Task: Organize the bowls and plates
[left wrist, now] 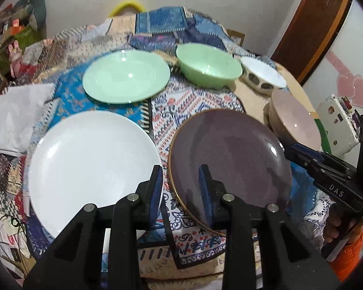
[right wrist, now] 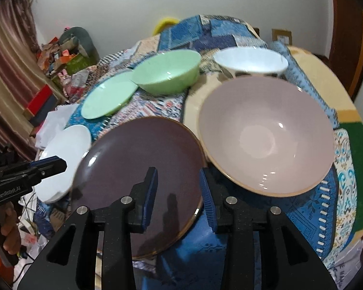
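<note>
On the patterned cloth lie a white plate at front left and a dark purple plate with a gold rim beside it. A green plate, a green bowl and a white patterned bowl sit behind them. A pink bowl stands right of the purple plate. My left gripper hovers open over the gap between the two front plates, holding nothing. My right gripper stands open above the purple plate's right rim, its pads clear of it.
The round table's patchwork cloth runs to the edge on all sides. A folded white sheet lies at the left. A white sticker-covered box stands off the table's right side. Boxes and clutter fill the far left corner.
</note>
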